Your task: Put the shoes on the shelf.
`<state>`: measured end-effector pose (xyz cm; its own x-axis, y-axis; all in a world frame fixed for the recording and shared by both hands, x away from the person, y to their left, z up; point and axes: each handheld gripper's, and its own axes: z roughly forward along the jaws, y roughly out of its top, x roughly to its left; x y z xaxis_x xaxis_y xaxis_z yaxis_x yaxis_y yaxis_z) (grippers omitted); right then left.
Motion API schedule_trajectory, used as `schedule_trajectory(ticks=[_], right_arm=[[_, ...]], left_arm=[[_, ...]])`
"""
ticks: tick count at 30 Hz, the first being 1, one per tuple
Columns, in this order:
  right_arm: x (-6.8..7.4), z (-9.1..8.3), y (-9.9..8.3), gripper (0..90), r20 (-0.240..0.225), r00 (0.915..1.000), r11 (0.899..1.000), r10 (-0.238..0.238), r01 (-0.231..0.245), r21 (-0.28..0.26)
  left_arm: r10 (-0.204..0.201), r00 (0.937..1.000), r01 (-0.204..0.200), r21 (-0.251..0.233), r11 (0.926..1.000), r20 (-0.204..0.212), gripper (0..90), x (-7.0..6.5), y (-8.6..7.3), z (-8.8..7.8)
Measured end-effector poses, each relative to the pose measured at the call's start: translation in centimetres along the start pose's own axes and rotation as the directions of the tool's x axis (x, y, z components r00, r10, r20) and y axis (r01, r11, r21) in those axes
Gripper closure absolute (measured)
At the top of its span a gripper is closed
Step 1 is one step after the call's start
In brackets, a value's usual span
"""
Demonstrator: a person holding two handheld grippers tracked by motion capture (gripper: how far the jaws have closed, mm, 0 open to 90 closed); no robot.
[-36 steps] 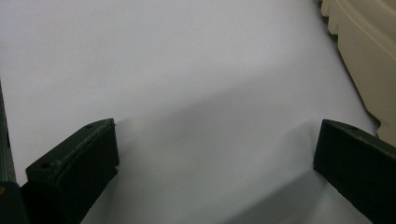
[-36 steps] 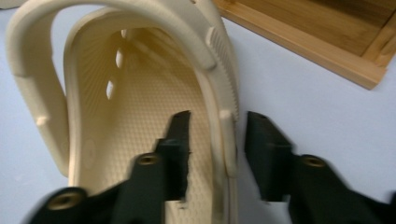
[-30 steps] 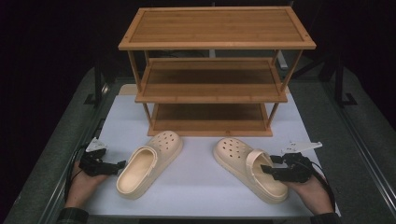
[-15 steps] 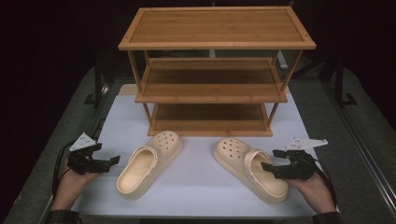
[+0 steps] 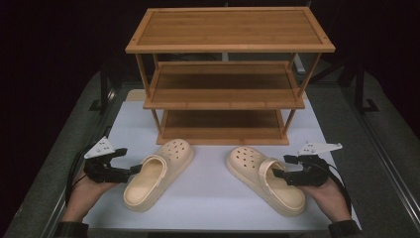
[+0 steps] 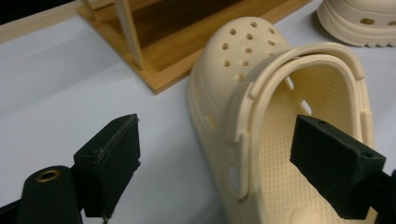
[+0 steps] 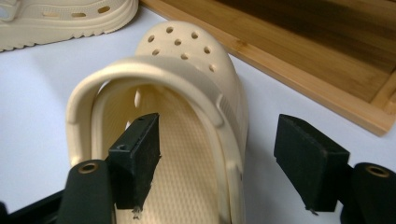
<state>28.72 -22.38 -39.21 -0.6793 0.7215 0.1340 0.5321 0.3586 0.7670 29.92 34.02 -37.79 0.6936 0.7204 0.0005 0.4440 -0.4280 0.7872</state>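
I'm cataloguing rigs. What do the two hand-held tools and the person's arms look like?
Both tools, the left tool and the right tool, are black, with two blocky black jaws, a pale grey three-cornered plate on top and a black trailing cable. Brass-coloured eyelets sit at the jaw bases. Dark cuffs show at both wrists.

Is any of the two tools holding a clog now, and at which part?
Nothing is held. Each tool straddles a clog's side wall, jaws open: left tool on left clog, right tool on right clog.
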Motion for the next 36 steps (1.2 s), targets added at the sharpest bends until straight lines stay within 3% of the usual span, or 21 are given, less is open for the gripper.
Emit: schedule_trajectory(ticks=[3,9,16,21,26,29,36], right_arm=[[0.0,0.4,0.3,34.0,-0.009,0.9999,1.0,-0.007,0.007,-0.005],[0.1,1.2,0.9,41.8,-0.019,0.9994,1.0,-0.031,0.031,0.003],[0.3,1.8,1.3,56.1,-0.031,0.9975,0.998,-0.064,0.065,0.006],[0.3,2.2,1.4,61.0,-0.027,0.9968,0.997,-0.075,0.075,0.019],[0.3,2.3,1.4,64.1,-0.02,0.9965,0.996,-0.081,0.082,0.023],[0.5,2.2,1.4,68.4,-0.001,0.9936,0.993,-0.113,0.113,0.03],[0.8,2.0,1.5,73.2,0.032,0.9872,0.987,-0.156,0.155,0.035]], left_arm=[[0.013,0.9998,-0.014,0.017,0.9998,0.017,15.9,-0.4,0.3,0.8],[0.032,0.9992,-0.033,0.025,0.9991,0.025,24.8,-0.8,0.8,2.2],[0.061,0.9975,-0.062,0.041,0.9972,0.037,45.6,-1.1,1.1,3.5],[0.069,0.9965,-0.071,0.049,0.9963,0.047,61.5,-1.2,1.3,4.1],[0.102,0.9947,-0.102,0.059,0.993,0.007,71.8,-1.4,1.4,4.1],[0.136,0.9907,-0.135,0.068,0.9886,-0.012,73.9,-1.8,1.6,4.0],[0.151,0.9883,-0.15,0.072,0.9862,-0.019,75.4,-2.3,1.9,4.2]])
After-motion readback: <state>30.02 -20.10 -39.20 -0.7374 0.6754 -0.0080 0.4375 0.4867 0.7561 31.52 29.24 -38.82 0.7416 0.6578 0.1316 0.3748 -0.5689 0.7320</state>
